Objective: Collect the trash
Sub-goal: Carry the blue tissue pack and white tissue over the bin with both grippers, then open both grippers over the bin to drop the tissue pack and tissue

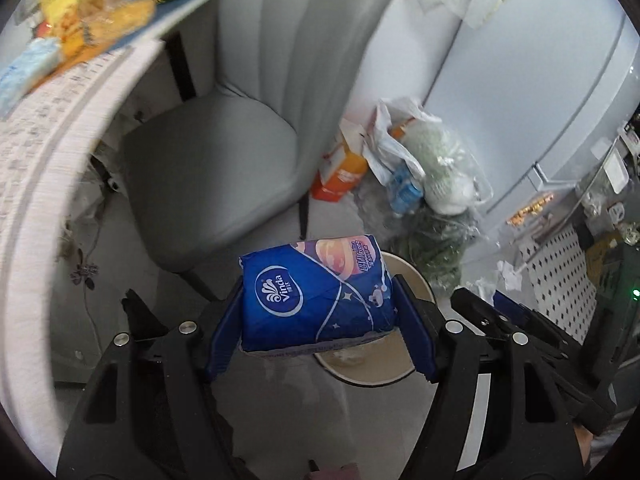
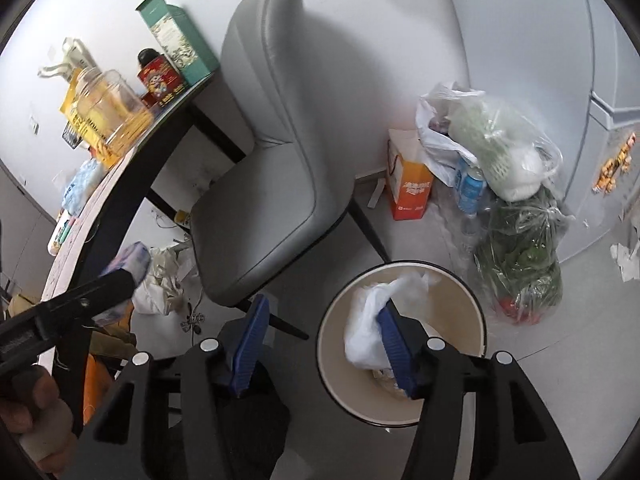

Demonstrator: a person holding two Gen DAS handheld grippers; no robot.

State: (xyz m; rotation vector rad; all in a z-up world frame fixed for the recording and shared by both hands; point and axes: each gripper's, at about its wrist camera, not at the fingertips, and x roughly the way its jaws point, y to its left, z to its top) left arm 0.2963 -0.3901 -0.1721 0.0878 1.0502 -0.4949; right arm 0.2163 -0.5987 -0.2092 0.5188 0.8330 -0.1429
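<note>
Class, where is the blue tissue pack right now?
In the left wrist view, the blue tissue pack sits clamped in the left gripper, above the round bin, right of the grey chair.

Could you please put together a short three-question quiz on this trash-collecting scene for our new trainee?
1. True or false: the left hand-held gripper is shut on the blue tissue pack.
2. What lies inside the round bin? A) white plastic bag B) orange carton C) glass jar
3. Fill in: the right hand-held gripper is ____, with nothing between its fingers.

Key:
1. True.
2. A: the white plastic bag is in it.
3. Open.
</note>
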